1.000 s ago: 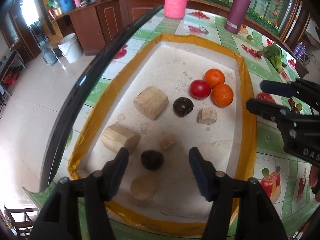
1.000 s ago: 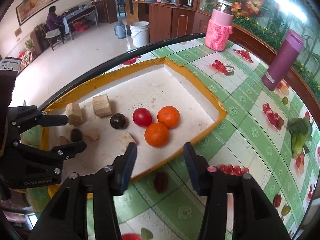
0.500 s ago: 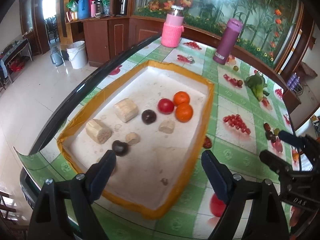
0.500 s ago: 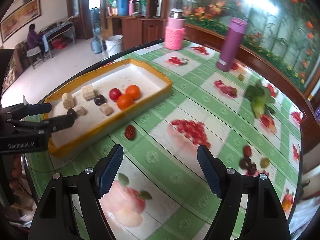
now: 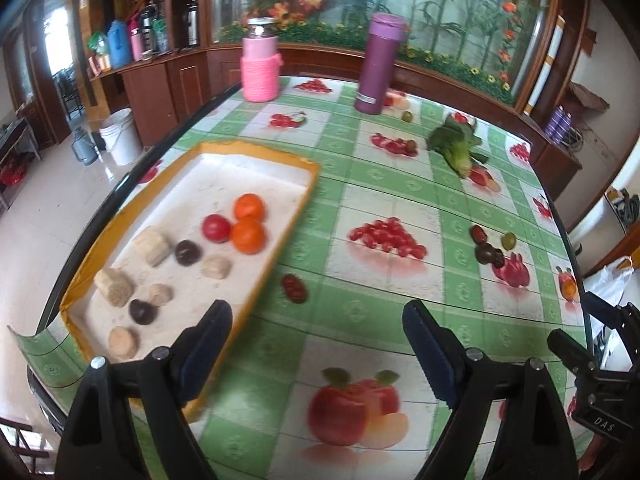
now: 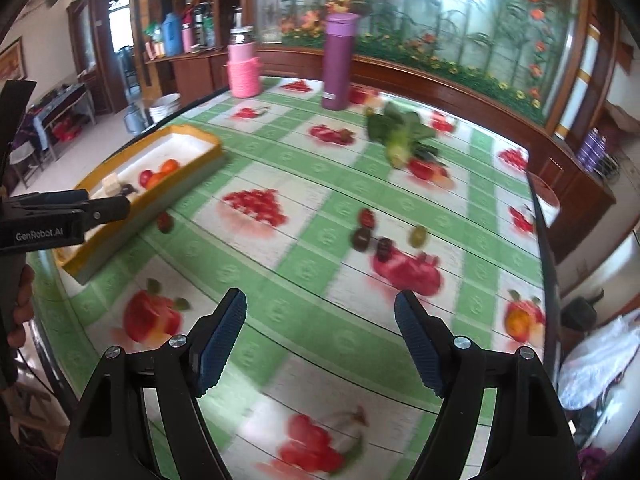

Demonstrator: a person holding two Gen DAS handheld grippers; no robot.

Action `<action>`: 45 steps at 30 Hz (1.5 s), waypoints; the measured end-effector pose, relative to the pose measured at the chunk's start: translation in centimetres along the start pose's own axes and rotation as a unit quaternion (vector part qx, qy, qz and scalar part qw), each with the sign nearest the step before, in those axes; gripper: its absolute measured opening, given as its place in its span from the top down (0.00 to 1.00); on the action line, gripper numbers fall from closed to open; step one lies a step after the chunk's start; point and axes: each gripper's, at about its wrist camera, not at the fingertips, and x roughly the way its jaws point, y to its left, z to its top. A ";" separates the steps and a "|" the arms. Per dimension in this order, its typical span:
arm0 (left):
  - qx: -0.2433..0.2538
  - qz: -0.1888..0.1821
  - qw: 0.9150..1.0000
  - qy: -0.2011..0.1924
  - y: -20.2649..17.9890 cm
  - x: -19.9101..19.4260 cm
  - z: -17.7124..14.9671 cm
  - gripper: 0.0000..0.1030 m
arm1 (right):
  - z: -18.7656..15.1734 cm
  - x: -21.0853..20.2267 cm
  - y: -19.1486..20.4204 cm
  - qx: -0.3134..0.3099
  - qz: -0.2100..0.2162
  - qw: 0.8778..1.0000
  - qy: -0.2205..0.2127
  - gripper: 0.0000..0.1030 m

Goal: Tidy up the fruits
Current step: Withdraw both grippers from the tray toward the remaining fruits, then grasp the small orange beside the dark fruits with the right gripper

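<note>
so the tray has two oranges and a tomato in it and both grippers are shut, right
Not quite. The tray does hold two oranges and a tomato, but both grippers are open: the left gripper and the right gripper each show jaws spread wide with nothing between them, in their own wrist views.

Two oranges [image 5: 249, 222] and a tomato [image 5: 216, 228] touch inside the yellow-rimmed tray [image 5: 276, 160].
</note>
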 end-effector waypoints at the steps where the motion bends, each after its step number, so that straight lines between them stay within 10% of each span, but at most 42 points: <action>1: 0.006 -0.003 1.000 0.003 -0.8 0.1 0.2 0.14 | -0.4 0.0 -1.3 0.006 -0.008 1.000 0.004 0.26; 11: 0.080 0.009 0.996 0.038 -8.7 3.1 1.8 0.14 | -0.5 4.6 -10.0 0.056 -0.013 0.996 0.064 0.25; 20: 0.108 0.039 0.990 0.086 -9.8 6.5 1.8 0.14 | 2.9 11.7 -7.8 0.009 0.053 0.996 0.074 0.26; 31: 0.134 0.048 0.984 0.111 -10.8 8.7 2.3 0.14 | 3.0 14.3 -7.7 -0.024 0.112 0.990 0.080 0.80; 45: 0.139 -0.015 0.984 0.114 -18.4 13.1 4.1 0.13 | 0.8 10.9 -12.5 0.015 0.081 0.994 0.075 0.81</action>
